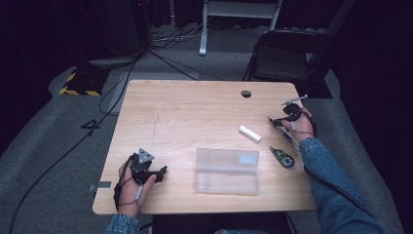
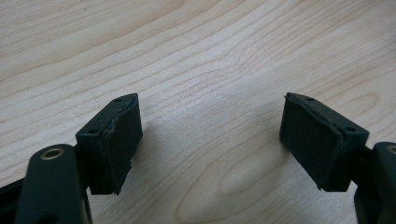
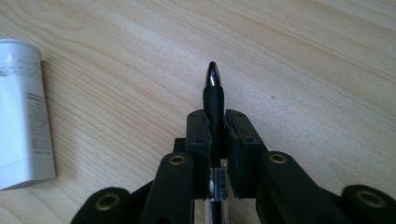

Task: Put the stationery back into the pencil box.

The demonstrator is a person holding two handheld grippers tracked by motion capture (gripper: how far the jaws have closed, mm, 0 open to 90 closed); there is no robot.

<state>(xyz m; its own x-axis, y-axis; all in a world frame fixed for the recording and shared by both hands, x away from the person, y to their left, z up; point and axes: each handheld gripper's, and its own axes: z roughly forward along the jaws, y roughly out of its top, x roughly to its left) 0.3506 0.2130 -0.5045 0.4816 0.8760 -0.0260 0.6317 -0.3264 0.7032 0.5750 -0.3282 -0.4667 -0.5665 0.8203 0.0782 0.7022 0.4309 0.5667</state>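
Worktop (image 1: 195, 107): pale wood grain, rectangular, round cable hole near far right edge.

Folding chair (image 1: 287, 58): dark, beyond far right corner of worktop, on grey floor.

Clear plastic case (image 1: 226, 171): rectangular, lid shut, lying flat near the near edge, just right of centre.

Left hand-held gripper (image 1: 163, 169): resting at near left of worktop, grey three-cornered plate on top, tips pointing right toward clear plastic case but well apart from it. Seen in left gripper view (image 2: 210, 140) with jaws standing wide, bare wood between the pads, gripping nothing.

Right hand-held gripper (image 1: 272, 121): at right edge of worktop, held in a hand with denim sleeve, tips pointing left. Seen in right gripper view (image 3: 215, 116) with jaws closed narrow, clamped on pen.

White tube (image 1: 249, 133): short cylinder, lying flat right of centre, between clear plastic case and right hand-held gripper, near the tips but apart. In right gripper view (image 3: 21, 112) lying left of jaws, small print on label.

Correction-tape dispenser (image 1: 282, 157): dark, teardrop-shaped, lying near right edge, just right of clear plastic case, beside the sleeve.

Pen (image 3: 214, 93): black grip, silver tip projecting past the pads, clear barrel with barcode label running back between jaws; held just above worktop.
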